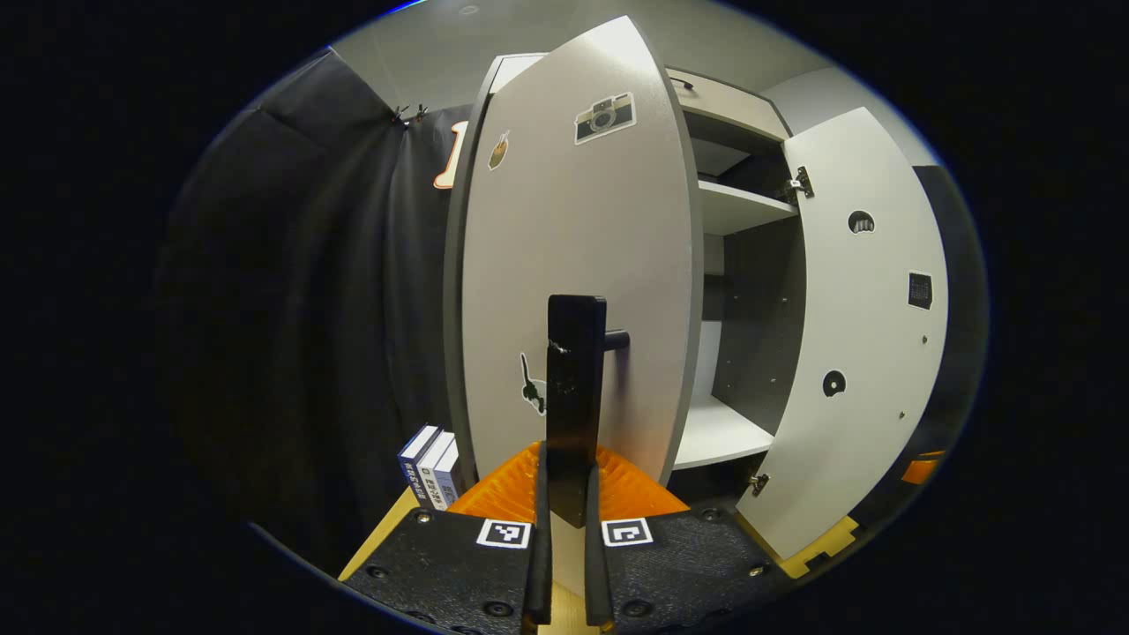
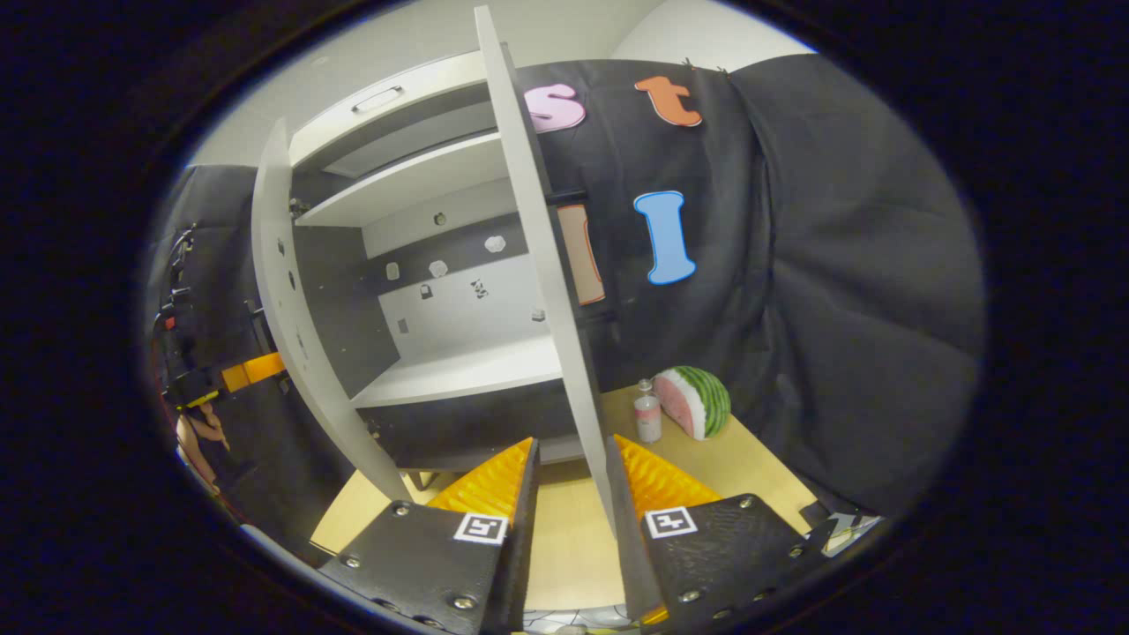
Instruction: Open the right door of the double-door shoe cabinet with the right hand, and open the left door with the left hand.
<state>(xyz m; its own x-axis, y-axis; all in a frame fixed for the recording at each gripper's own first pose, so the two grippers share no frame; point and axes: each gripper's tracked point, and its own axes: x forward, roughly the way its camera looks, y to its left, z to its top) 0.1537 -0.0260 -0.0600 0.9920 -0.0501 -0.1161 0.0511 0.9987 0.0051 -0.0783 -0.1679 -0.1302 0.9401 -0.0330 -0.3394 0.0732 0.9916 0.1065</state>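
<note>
Left gripper view, near field: left gripper (image 1: 564, 529) at 6 o'clock, fingers drawn close, clamped on the black bar handle (image 1: 575, 397) of the left door (image 1: 573, 265). The handle rises upright from between the fingertips toward picture centre; both fingers press its lower end. The left door stands swung out, outer face to the camera, with a camera sticker (image 1: 605, 117) near 12 o'clock and a small cat sticker (image 1: 532, 388) just left of the handle. At 7 o'clock, a few upright books (image 1: 432, 467) on the wooden tabletop (image 1: 379, 538), just beside the door's lower edge. Farther, at 2 to 4 o'clock, the right door (image 1: 869, 335) hangs wide open, inner face showing, hinges (image 1: 798, 185) visible. Between the doors, the shoe cabinet (image 1: 732, 265) interior with white shelves.

Right gripper view, near field: right gripper (image 2: 569, 520) at 6 o'clock, fingers parted by a narrow gap. The right door's edge runs from 12 o'clock down to the gap, close against the right-hand finger; whether either finger touches it, cannot tell. Past the fingers at 4 o'clock, a small bottle (image 2: 648, 416) and a watermelon half (image 2: 697, 401) stand side by side on the table. At 9 o'clock, the left door seen from inside.
</note>
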